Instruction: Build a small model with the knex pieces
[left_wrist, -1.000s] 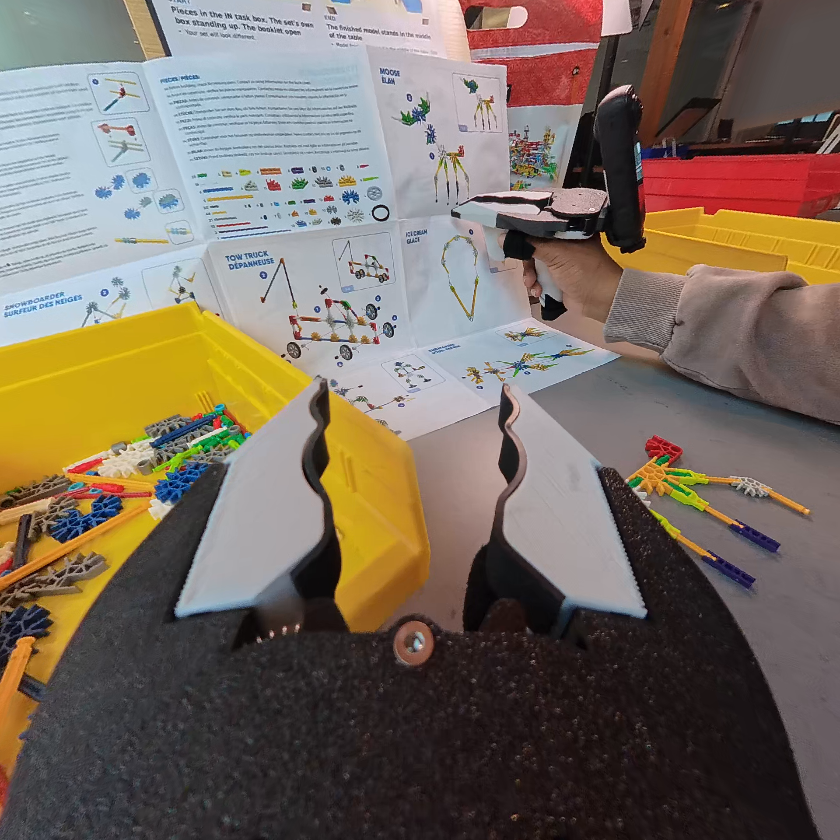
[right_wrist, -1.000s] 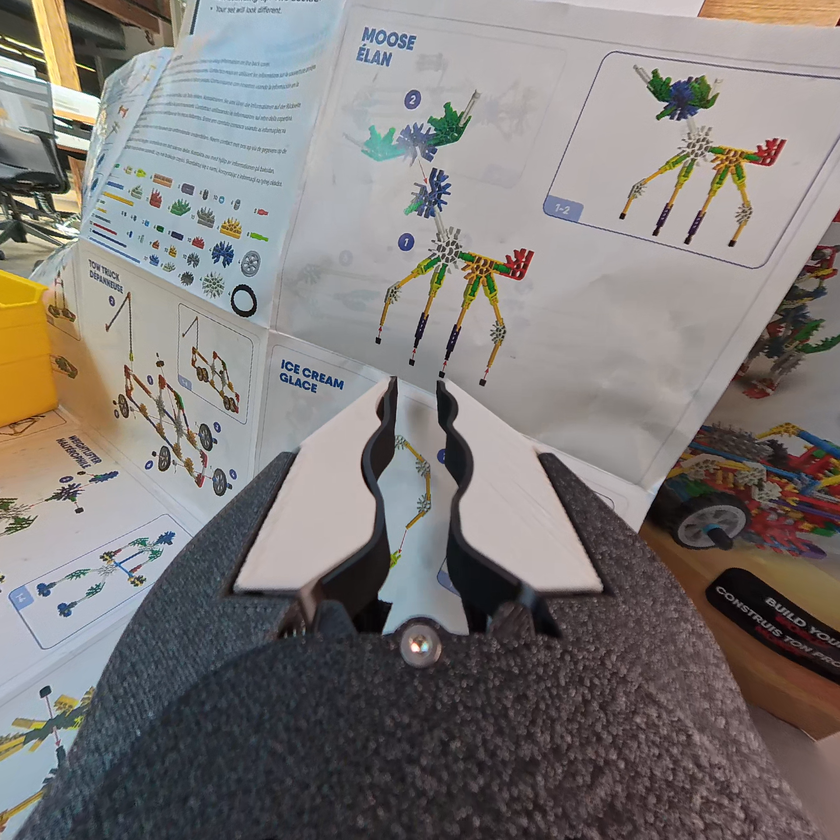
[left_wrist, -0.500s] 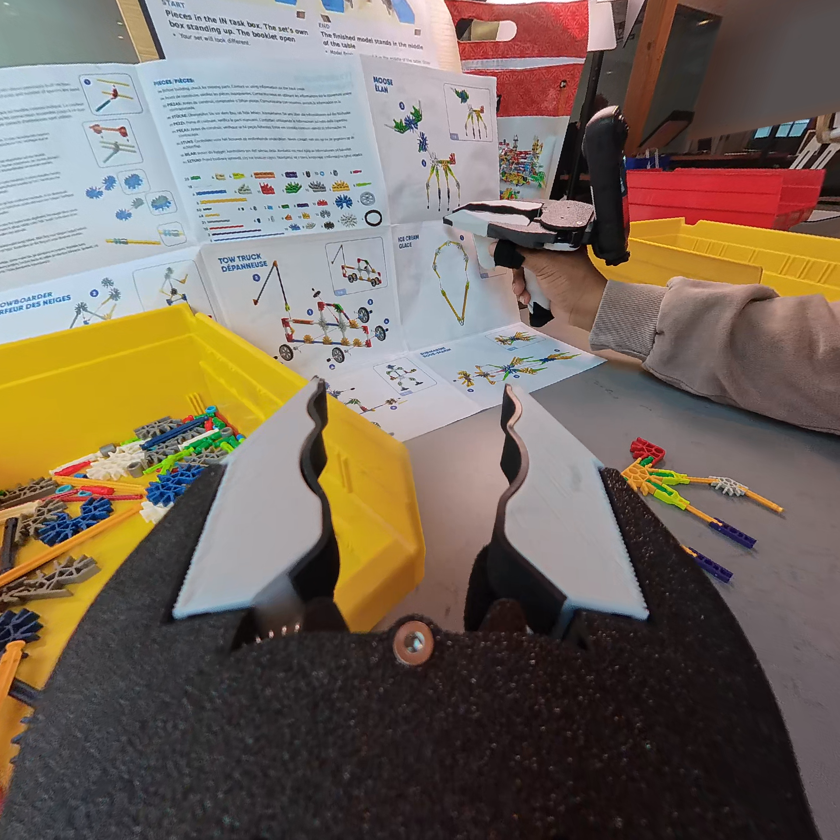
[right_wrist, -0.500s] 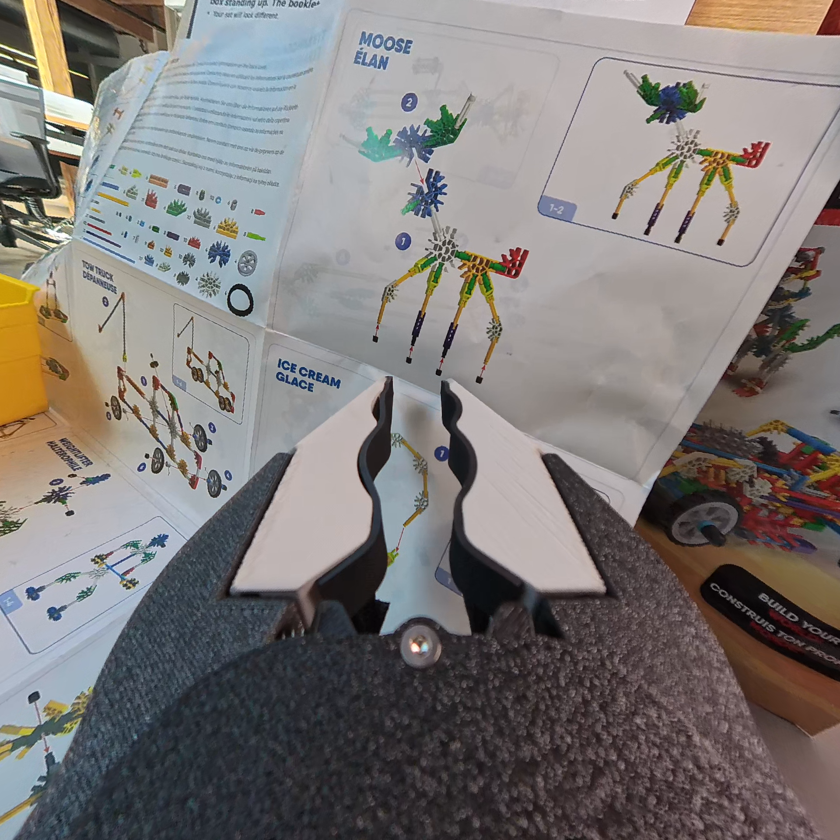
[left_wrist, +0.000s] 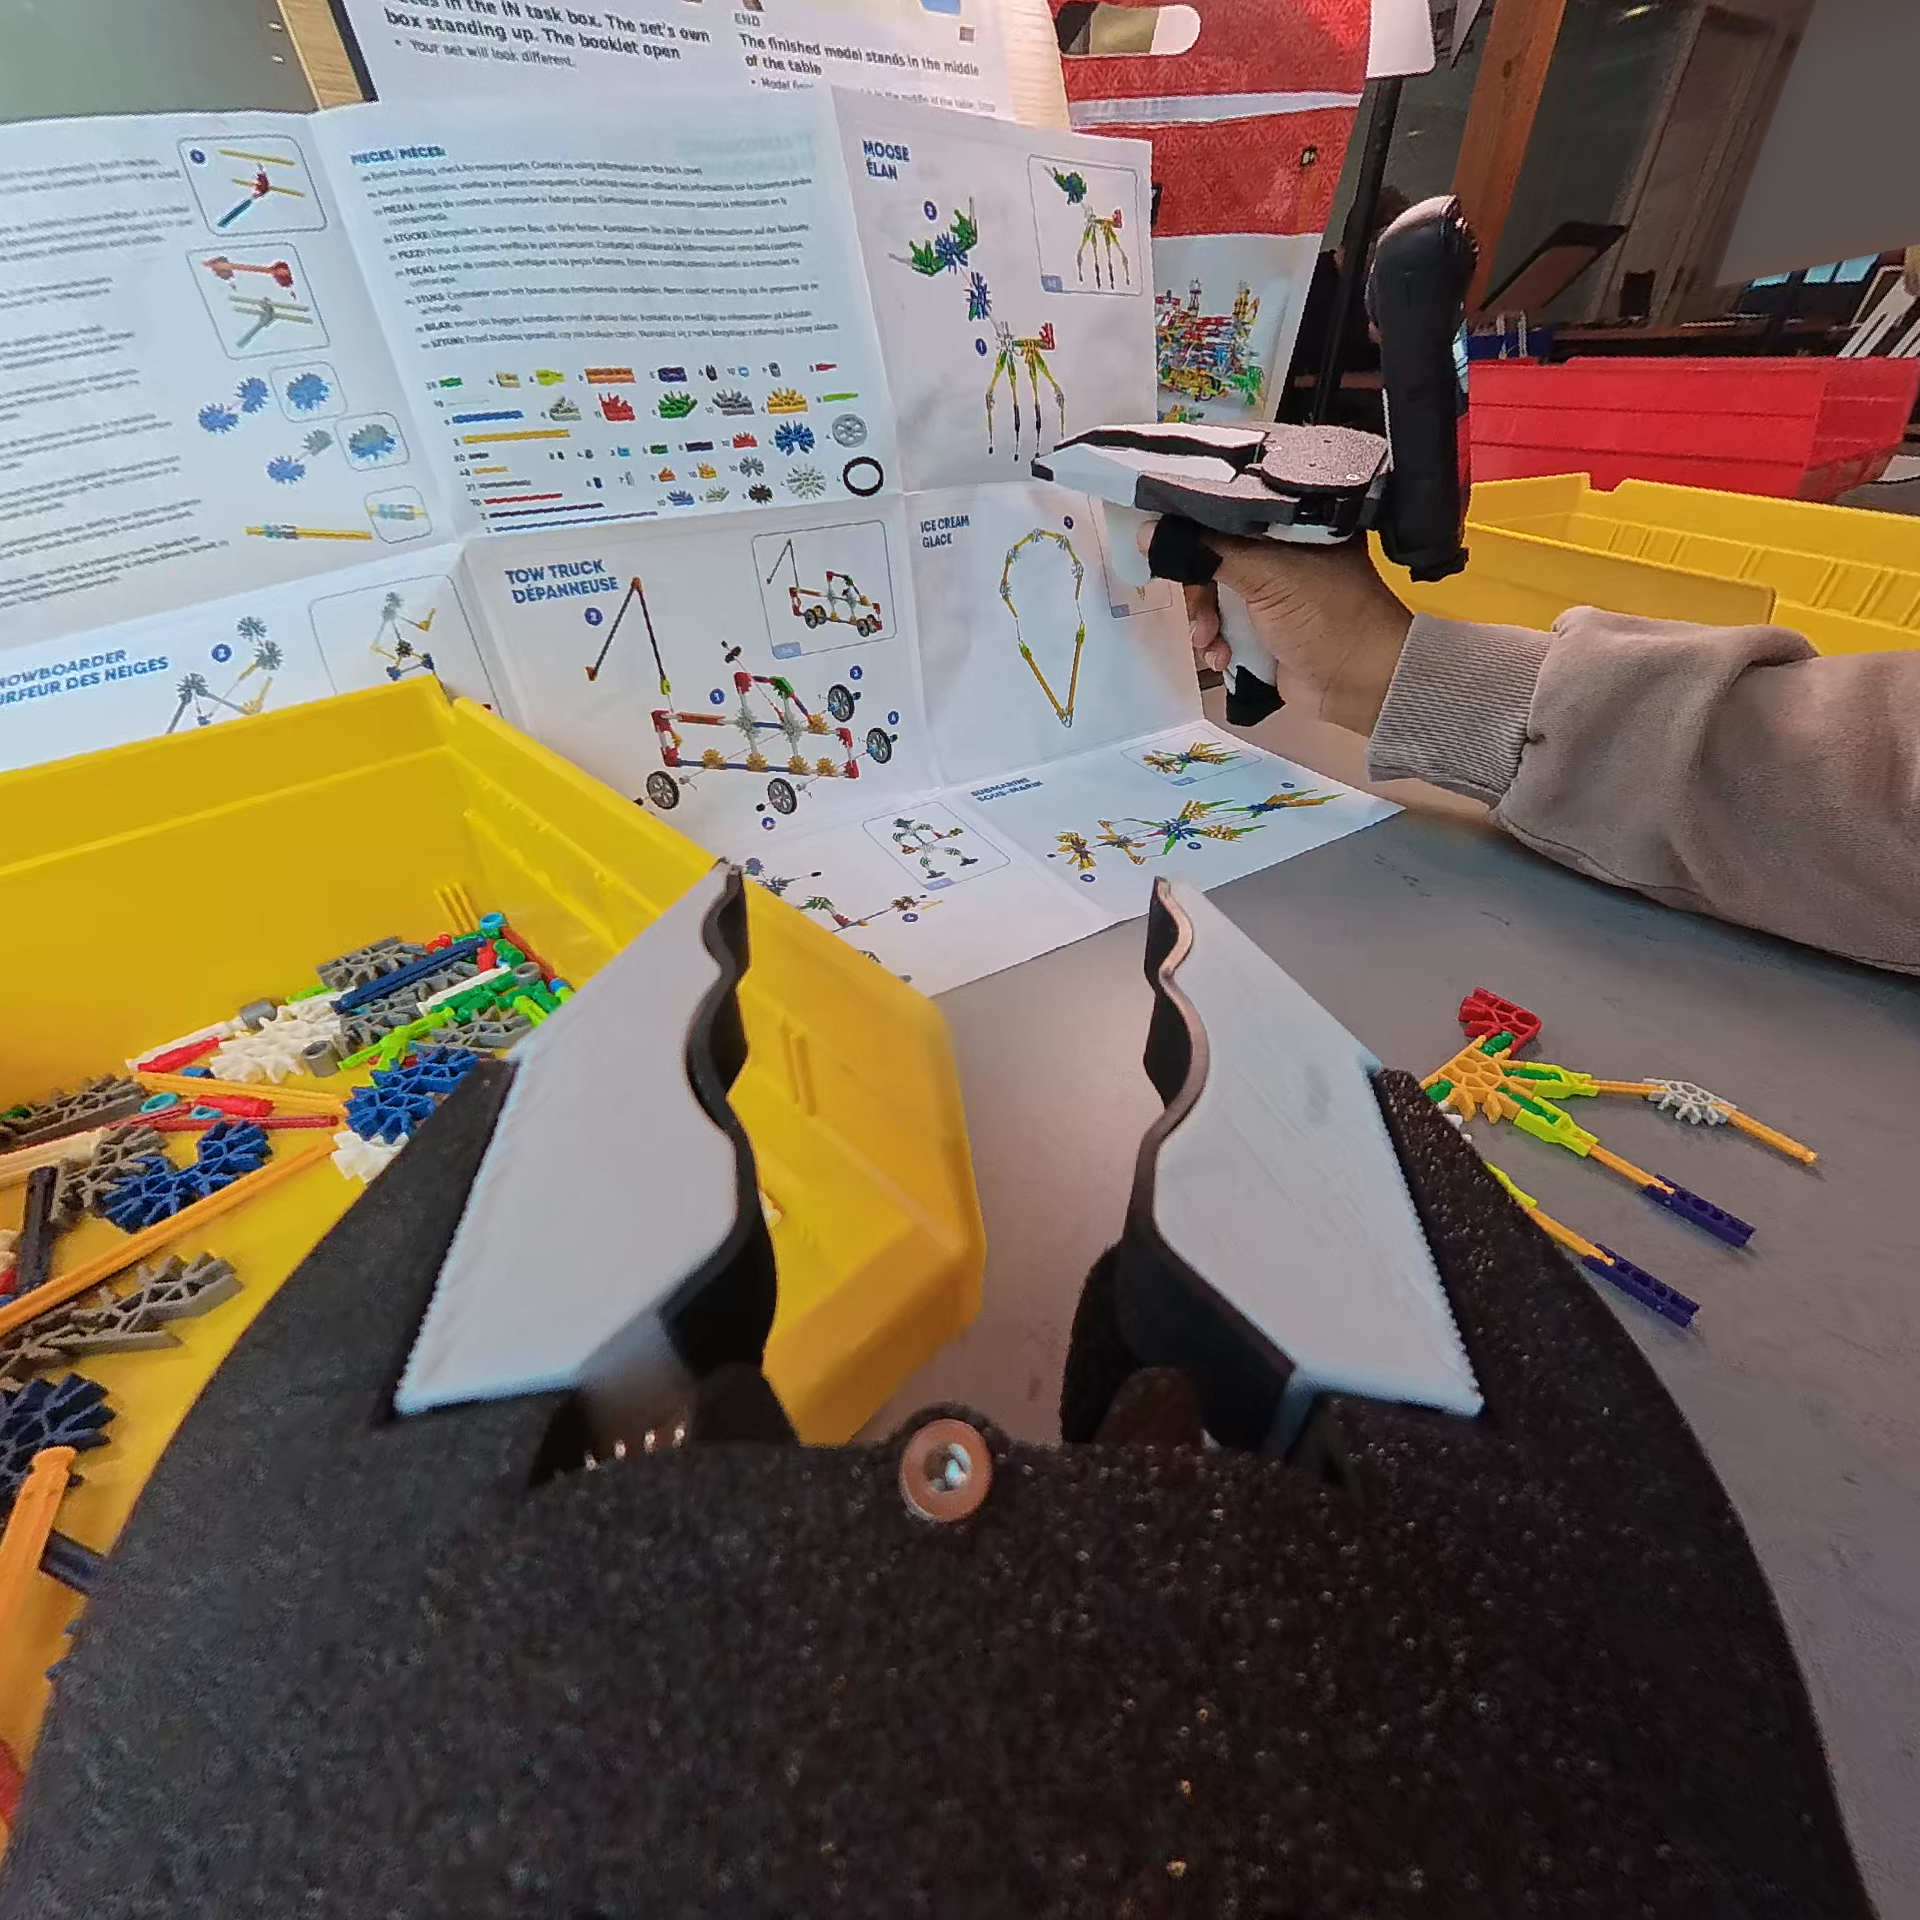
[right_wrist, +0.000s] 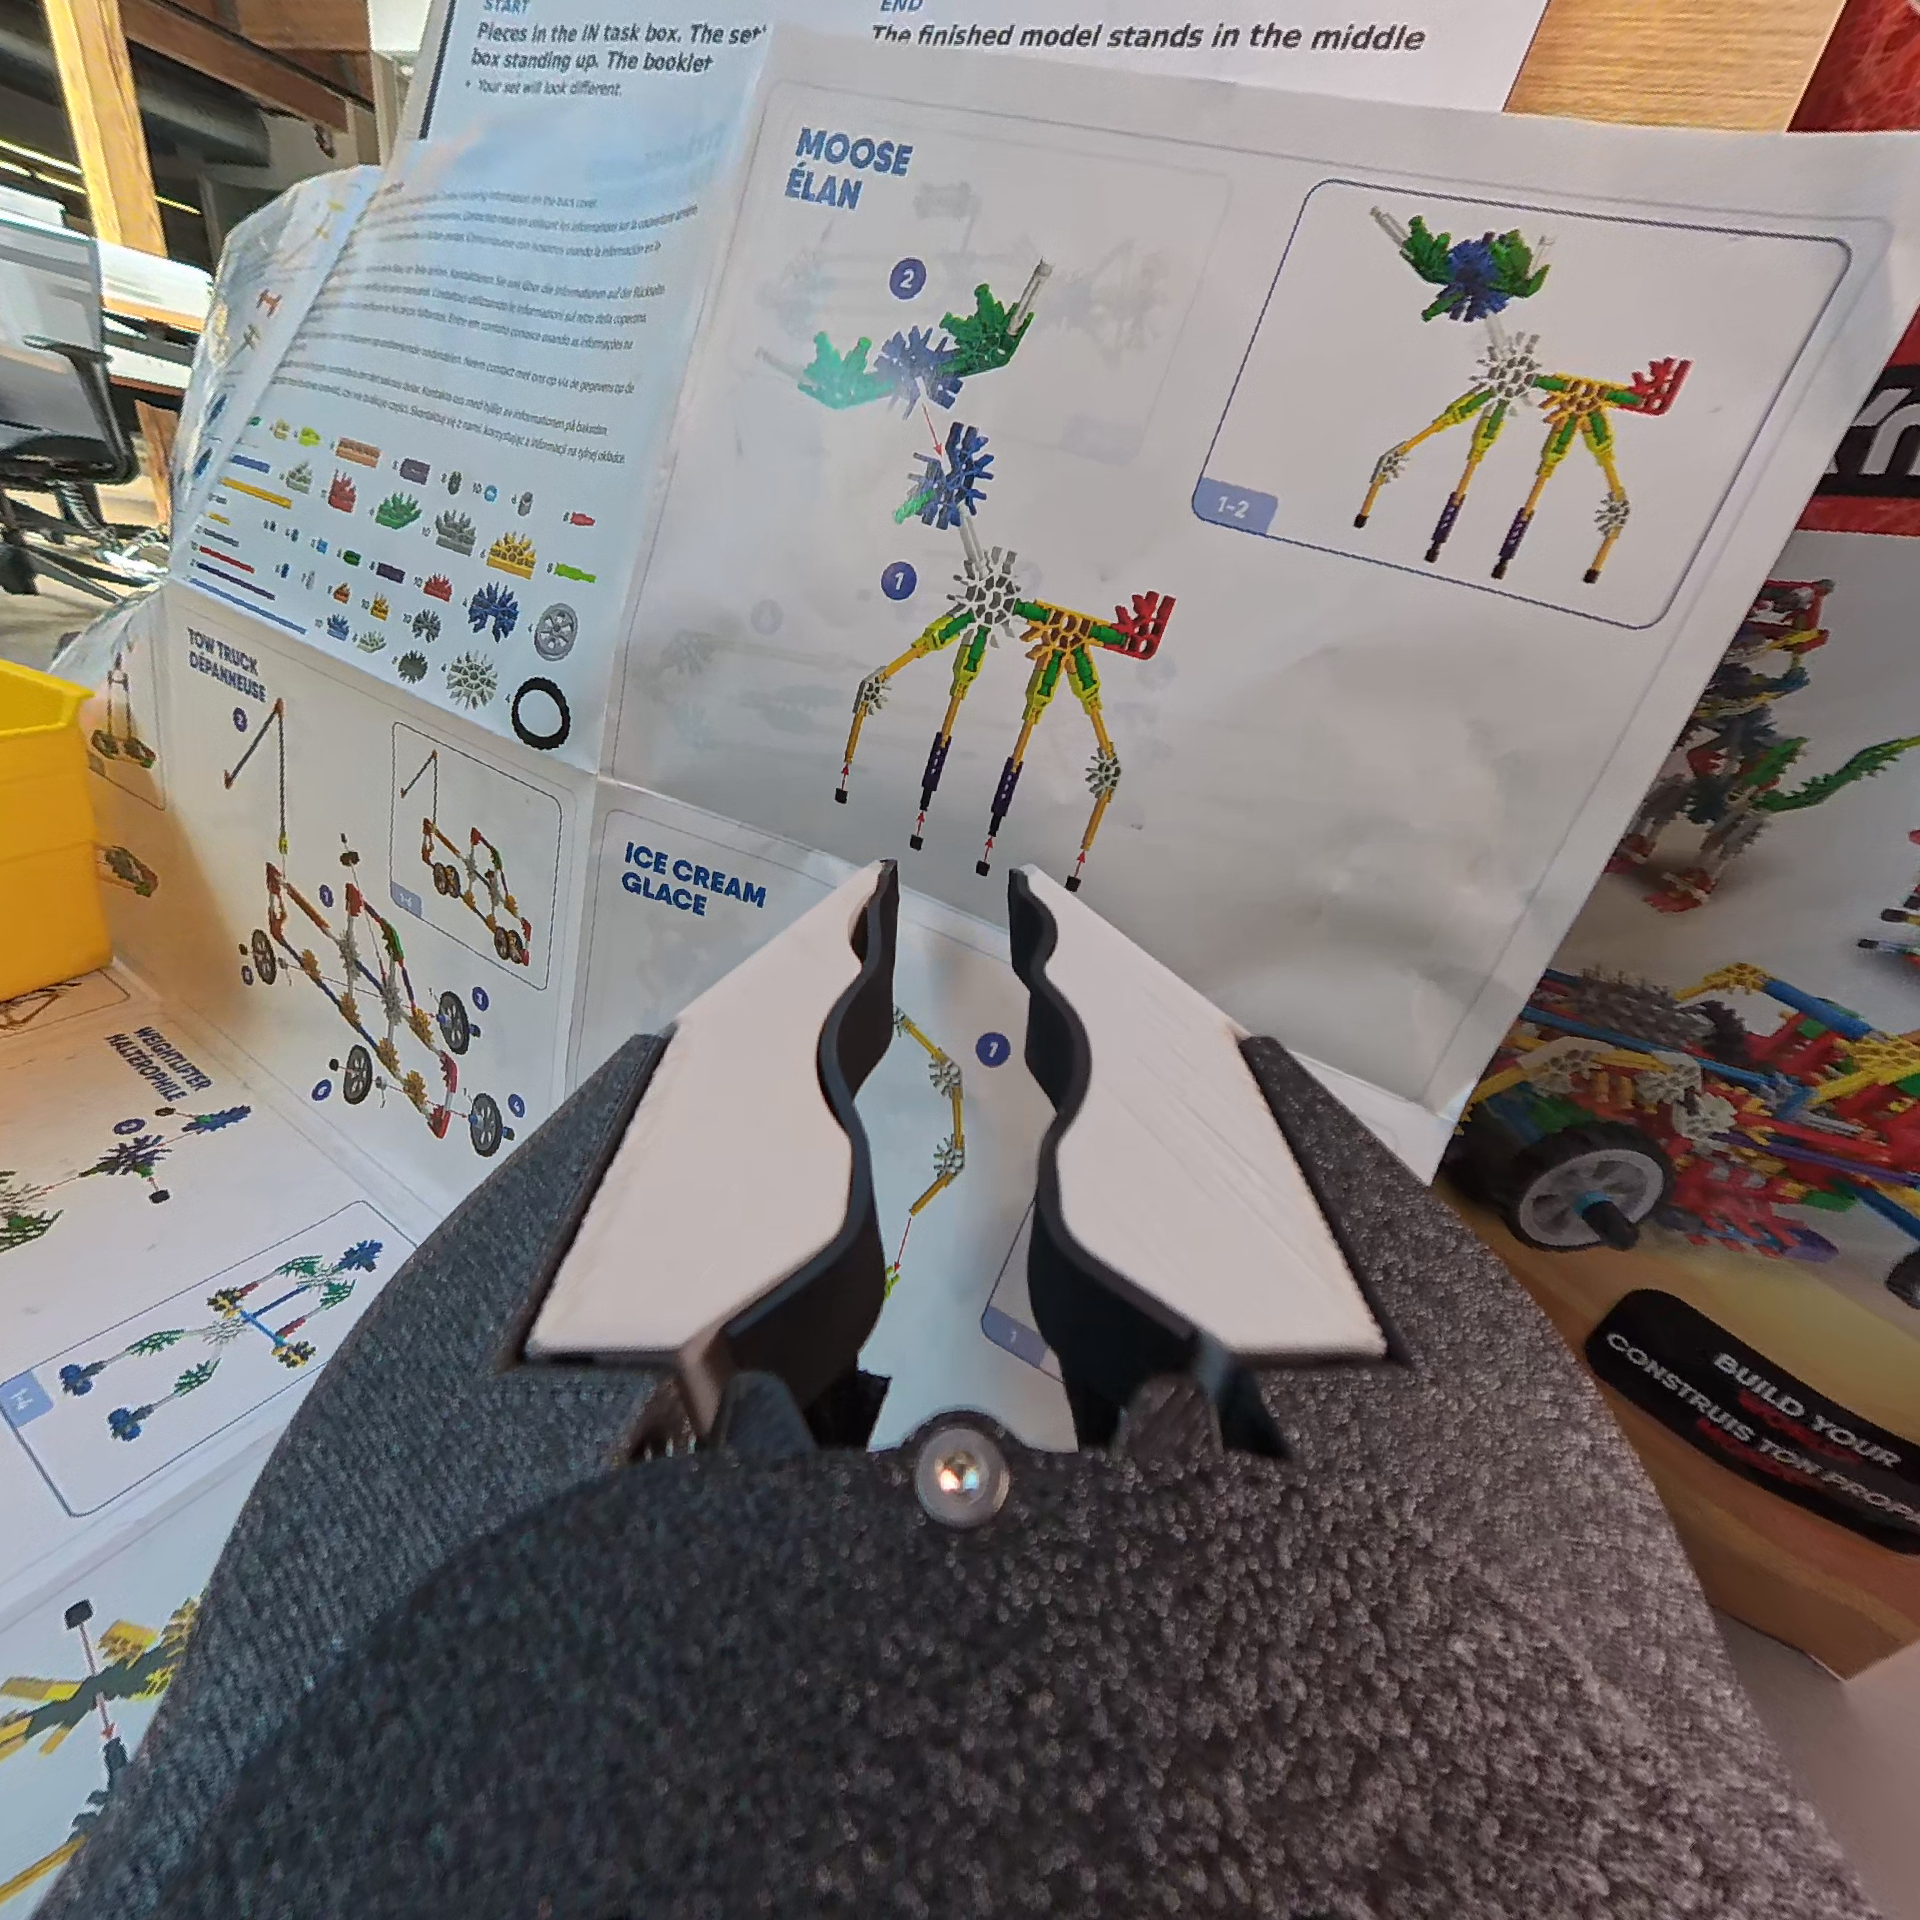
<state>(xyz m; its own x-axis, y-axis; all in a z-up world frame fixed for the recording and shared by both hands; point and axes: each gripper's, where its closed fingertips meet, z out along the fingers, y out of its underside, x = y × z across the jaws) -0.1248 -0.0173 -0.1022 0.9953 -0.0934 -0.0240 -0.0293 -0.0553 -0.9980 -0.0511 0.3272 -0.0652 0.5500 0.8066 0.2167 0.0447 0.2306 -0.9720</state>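
Observation:
My left gripper (left_wrist: 948, 888) is open and empty, above the near right corner of a yellow bin (left_wrist: 862, 1049) that holds several loose coloured rods and connectors (left_wrist: 395, 1039). A partly built model (left_wrist: 1507, 1101) of yellow, green, purple and red pieces lies on the grey table to its right. My right gripper (right_wrist: 951, 878) holds nothing; its jaws stand a narrow gap apart. It is raised and points at a large unfolded instruction sheet (right_wrist: 1247, 727). It also shows in the left wrist view (left_wrist: 1049, 470), held by a hand (left_wrist: 1299, 623) close in front of the sheet (left_wrist: 665, 312).
The sheet stands upright behind the bin and folds forward onto the table. A sleeved forearm (left_wrist: 1714, 769) rests over the table at the right. More yellow bins (left_wrist: 1662, 551) and a red bin (left_wrist: 1683, 416) stand behind it. A printed toy box (right_wrist: 1714, 1039) stands right of the sheet. Left tips to right tips: about 35 cm. The partly built model (left_wrist: 1507, 1101) is about 15 cm from my left fingertips and 35 cm from my right.
The right gripper has tilted up a little, so the sheet sits lower in its view. Its jaws stand slightly wider. The left gripper has barely moved.

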